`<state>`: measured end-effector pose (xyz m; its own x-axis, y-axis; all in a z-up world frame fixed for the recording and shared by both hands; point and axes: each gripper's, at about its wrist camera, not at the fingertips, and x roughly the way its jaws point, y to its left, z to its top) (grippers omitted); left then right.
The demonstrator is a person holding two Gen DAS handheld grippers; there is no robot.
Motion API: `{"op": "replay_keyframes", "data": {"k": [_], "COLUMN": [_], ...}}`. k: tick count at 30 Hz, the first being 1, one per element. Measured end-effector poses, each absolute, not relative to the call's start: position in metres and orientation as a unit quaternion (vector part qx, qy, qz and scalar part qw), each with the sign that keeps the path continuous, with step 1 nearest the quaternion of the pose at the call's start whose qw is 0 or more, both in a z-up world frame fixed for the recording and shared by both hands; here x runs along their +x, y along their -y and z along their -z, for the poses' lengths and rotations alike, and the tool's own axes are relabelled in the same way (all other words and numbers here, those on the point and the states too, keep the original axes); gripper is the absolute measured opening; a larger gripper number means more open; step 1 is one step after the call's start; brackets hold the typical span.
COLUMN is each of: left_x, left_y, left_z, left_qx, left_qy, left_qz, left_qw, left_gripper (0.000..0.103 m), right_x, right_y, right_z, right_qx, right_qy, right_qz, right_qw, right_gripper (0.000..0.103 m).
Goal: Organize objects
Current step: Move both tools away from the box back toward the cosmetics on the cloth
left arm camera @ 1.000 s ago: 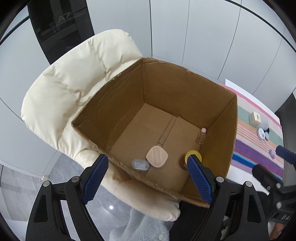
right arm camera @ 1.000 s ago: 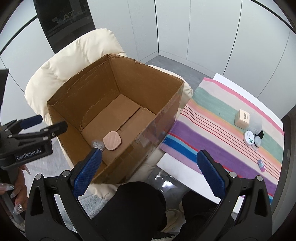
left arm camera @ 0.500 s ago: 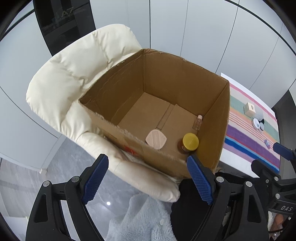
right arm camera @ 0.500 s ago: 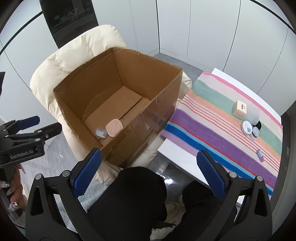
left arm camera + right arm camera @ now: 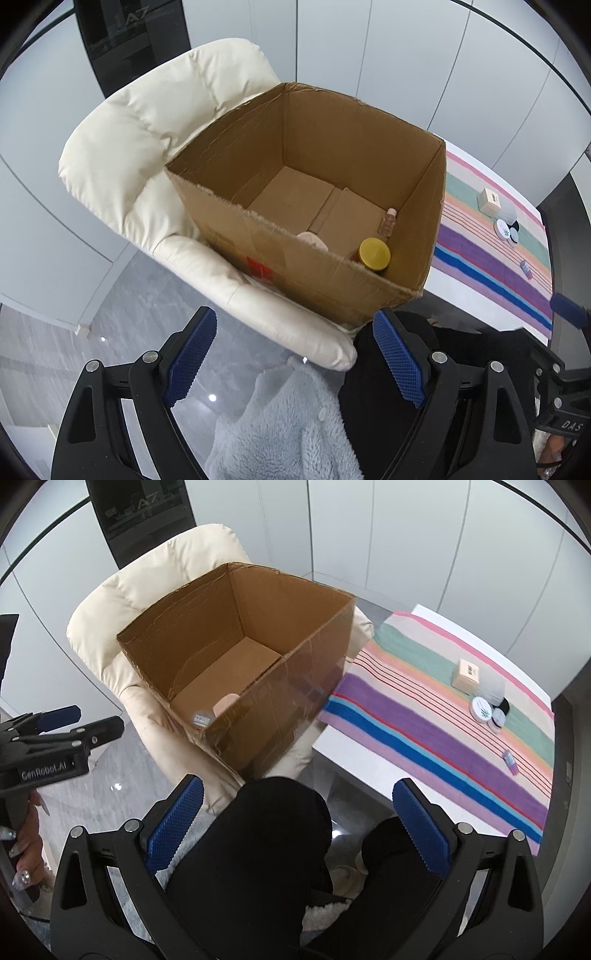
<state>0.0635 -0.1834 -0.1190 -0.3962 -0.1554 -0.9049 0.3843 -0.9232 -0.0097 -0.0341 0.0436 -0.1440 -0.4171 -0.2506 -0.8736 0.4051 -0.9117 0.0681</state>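
Observation:
An open cardboard box (image 5: 280,236) (image 5: 273,709) rests on a cream armchair (image 5: 147,147) (image 5: 122,602). Inside lie a yellow-lidded jar (image 5: 373,253), a small clear bottle (image 5: 388,221), a pink compact (image 5: 312,238) (image 5: 225,703) and a small grey case (image 5: 200,718). On the striped cloth (image 5: 424,723) (image 5: 491,258) sit a beige carton (image 5: 466,674) (image 5: 489,199), a white tin (image 5: 483,709) (image 5: 503,228), a small jar (image 5: 498,718) and a purple vial (image 5: 511,761) (image 5: 526,268). My left gripper (image 5: 295,360) and right gripper (image 5: 297,829) are both open and hold nothing, short of the box.
A person's black-clad legs (image 5: 266,849) and a pale blue fleece garment (image 5: 280,417) fill the bottom of the views. The white table (image 5: 354,753) under the cloth stands right of the chair. Grey floor (image 5: 122,317) lies left, white wall panels behind.
Both grippers have drawn back from the box, which now sits farther and higher in both views; the grey case is now hidden in the left wrist view. Neither gripper's opening changed.

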Motion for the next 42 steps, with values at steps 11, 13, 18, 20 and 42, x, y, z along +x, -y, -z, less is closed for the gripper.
{"op": "replay_keyframes", "data": {"k": [11, 13, 18, 20, 42], "left_x": [0.066, 0.065, 0.063, 0.061, 0.007], "left_y": [0.178, 0.177, 0.176, 0.173, 0.072], "left_z": [0.121, 0.121, 0.122, 0.122, 0.119], "left_qx": [0.526, 0.527, 0.527, 0.526, 0.529], "left_qy": [-0.107, -0.107, -0.106, -0.104, -0.038], "left_qz": [0.829, 0.829, 0.830, 0.831, 0.846], "left_qw": [0.156, 0.155, 0.151, 0.148, 0.058], "left_gripper": [0.088, 0.088, 0.088, 0.088, 0.088], "right_x": [-0.027, -0.028, -0.028, -0.028, -0.029], "right_y": [-0.052, -0.052, -0.055, -0.057, -0.144], "right_z": [0.146, 0.146, 0.145, 0.145, 0.143], "right_qx": [0.507, 0.506, 0.503, 0.502, 0.507], "right_qy": [-0.064, -0.066, -0.065, -0.064, -0.010], "right_qz": [0.836, 0.837, 0.841, 0.843, 0.856], "right_qw": [0.199, 0.196, 0.188, 0.183, 0.096], "right_gripper": [0.103, 0.103, 0.103, 0.103, 0.103]}}
